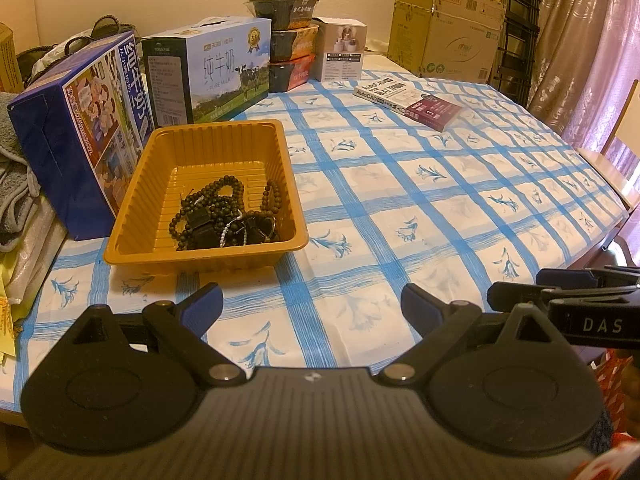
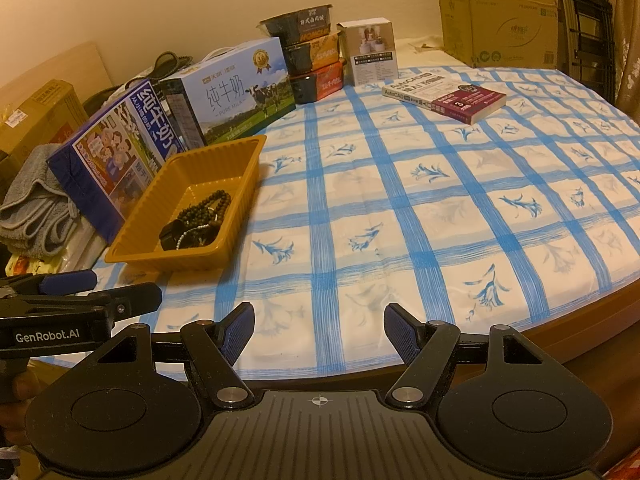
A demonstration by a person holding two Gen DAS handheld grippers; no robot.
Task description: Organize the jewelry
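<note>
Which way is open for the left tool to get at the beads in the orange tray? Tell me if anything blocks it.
Probably yes. The left tool is open and empty, and the orange tray has no lid. The beads lie loose near its front wall, with only bare tablecloth between; coming in from above looks free.

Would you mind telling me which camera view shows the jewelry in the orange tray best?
The left wrist view: the jewelry lies nearly head-on, with bead strands and a pearl chain distinct. The right wrist view shows it smaller, from the side, partly hidden by the orange tray wall.
</note>
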